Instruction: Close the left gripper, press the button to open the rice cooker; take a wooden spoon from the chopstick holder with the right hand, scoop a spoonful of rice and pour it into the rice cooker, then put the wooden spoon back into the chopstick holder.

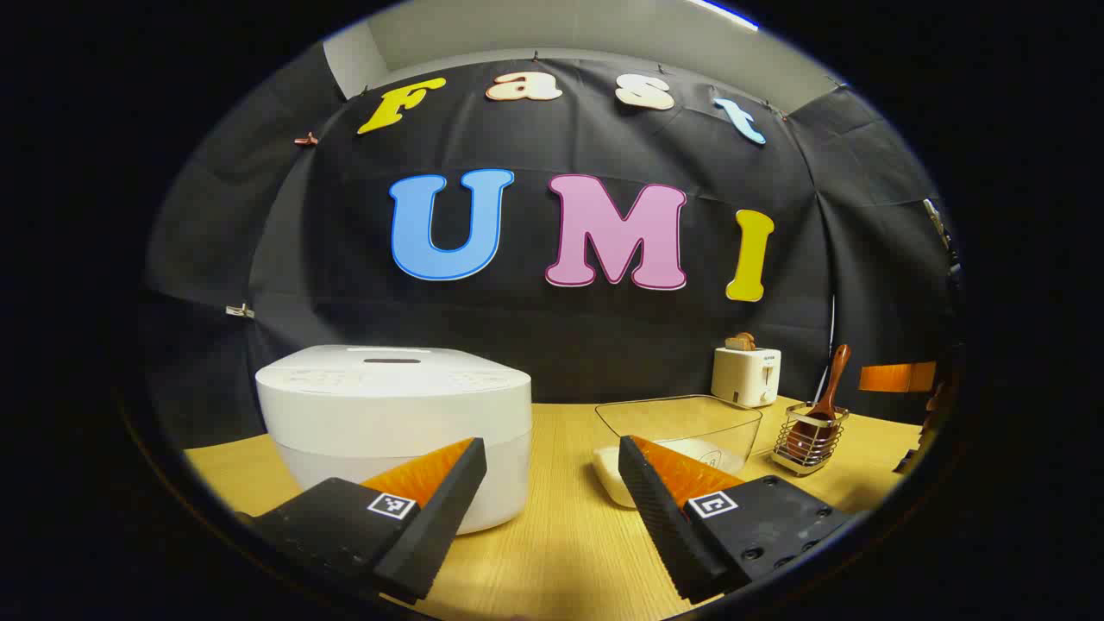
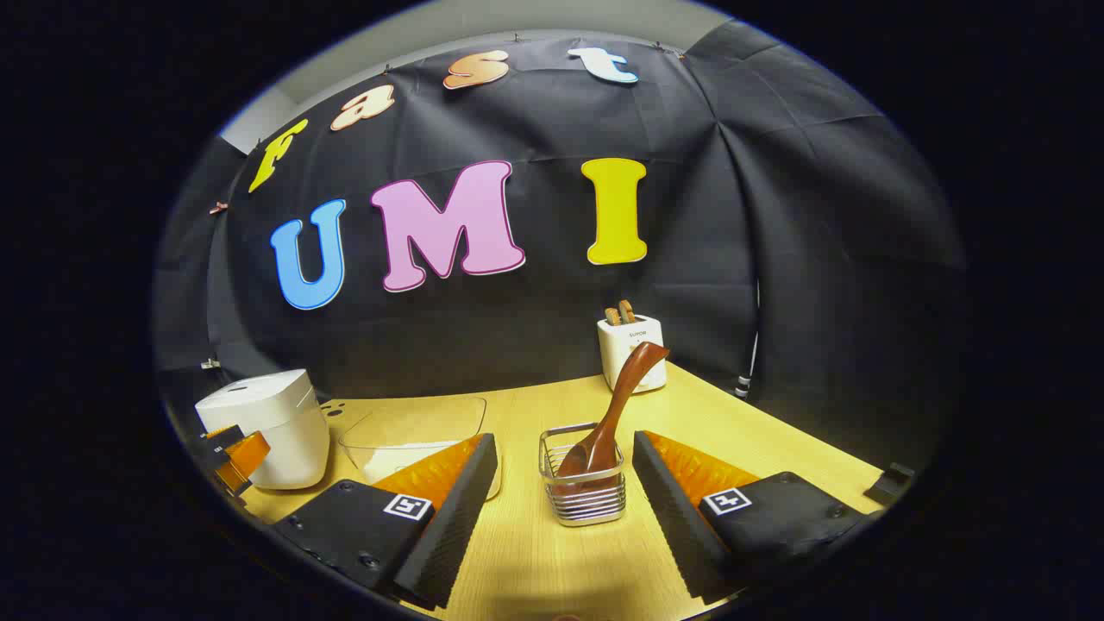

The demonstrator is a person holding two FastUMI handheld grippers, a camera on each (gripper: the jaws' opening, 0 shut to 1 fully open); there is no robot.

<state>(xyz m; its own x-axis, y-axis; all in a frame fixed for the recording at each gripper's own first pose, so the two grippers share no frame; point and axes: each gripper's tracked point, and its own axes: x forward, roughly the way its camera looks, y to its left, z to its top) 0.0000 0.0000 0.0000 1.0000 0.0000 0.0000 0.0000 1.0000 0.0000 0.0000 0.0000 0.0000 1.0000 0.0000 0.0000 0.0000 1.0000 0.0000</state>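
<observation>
Both my jaws stand wide, my left gripper [image 1: 552, 457] facing the closed rice cooker [image 1: 392, 423] (lid down, button unpressed), my right gripper [image 2: 565, 457] lined up on the wooden spoon [image 2: 617, 414] leaning in its chopstick holder [image 2: 585, 500], ready for taking.

Black cloth wall [image 1: 604, 345] behind, creased, clipped along top edge. Pale grey wall [image 1: 561, 34] above cloth. Light wooden table [image 2: 535, 552], grain visible. White toaster [image 2: 632, 349] at table's back edge, against cloth.
</observation>
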